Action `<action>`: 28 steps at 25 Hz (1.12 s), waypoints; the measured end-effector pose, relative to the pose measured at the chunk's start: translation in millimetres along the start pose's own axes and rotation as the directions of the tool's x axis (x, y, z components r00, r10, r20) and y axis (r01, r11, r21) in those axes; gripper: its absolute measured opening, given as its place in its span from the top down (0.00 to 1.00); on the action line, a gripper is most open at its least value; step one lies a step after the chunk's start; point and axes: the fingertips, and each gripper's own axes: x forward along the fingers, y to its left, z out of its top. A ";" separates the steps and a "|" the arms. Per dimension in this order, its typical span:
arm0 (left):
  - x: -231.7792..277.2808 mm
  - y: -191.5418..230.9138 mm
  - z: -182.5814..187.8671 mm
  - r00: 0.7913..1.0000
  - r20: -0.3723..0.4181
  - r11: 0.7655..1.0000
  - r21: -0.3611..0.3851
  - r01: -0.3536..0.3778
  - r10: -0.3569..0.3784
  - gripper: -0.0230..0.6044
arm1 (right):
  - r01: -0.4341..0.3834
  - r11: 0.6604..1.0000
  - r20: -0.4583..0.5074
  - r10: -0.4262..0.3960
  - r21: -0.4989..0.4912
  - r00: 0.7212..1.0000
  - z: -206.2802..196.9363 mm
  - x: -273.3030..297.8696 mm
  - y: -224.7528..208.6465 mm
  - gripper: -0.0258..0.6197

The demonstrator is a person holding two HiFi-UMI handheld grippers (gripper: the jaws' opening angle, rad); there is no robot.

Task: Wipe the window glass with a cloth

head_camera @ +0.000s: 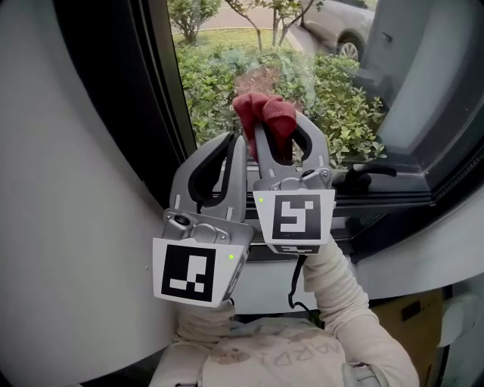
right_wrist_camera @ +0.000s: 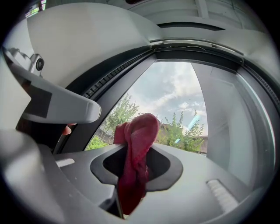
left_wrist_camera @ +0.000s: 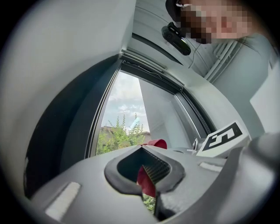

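Observation:
A dark red cloth (head_camera: 265, 113) is bunched up against the window glass (head_camera: 265, 45), low on the pane. My right gripper (head_camera: 278, 127) is shut on it, and the cloth hangs down through the opening between its fingers (right_wrist_camera: 138, 131). My left gripper (head_camera: 237, 142) stands close beside it on the left, jaws together. A strip of the cloth (left_wrist_camera: 146, 181) sits in the seam between them, and a fold shows past the tip. In the right gripper view the glass (right_wrist_camera: 175, 96) fills the space behind the cloth.
A black window frame (head_camera: 162, 98) runs up the left, beside a curved white wall (head_camera: 68, 189). A black window handle (head_camera: 367, 172) sits on the sill rail at the right. Shrubs (head_camera: 340, 106) and a parked car (head_camera: 340, 23) lie outside. A cardboard box (head_camera: 408, 314) stands low right.

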 end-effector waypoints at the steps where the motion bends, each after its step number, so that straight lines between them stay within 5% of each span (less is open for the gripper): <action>1: 1.9 -3.8 -2.2 1.000 -0.005 1.000 0.000 0.007 -0.007 0.96 | 0.003 1.000 -0.003 -0.003 0.003 1.000 -2.7 -2.0 -5.4 0.76; 20: 64.5 -122.3 -17.5 0.992 -0.025 0.992 -0.010 0.126 -0.126 0.96 | 0.223 0.975 -0.063 -0.222 0.000 0.973 -56.0 -74.0 -187.1 0.76; 28: 66.7 -132.7 -19.7 0.992 -0.029 0.993 -0.010 0.119 -0.119 0.96 | 0.240 0.971 -0.063 -0.238 0.014 0.969 -68.6 -80.4 -195.9 0.76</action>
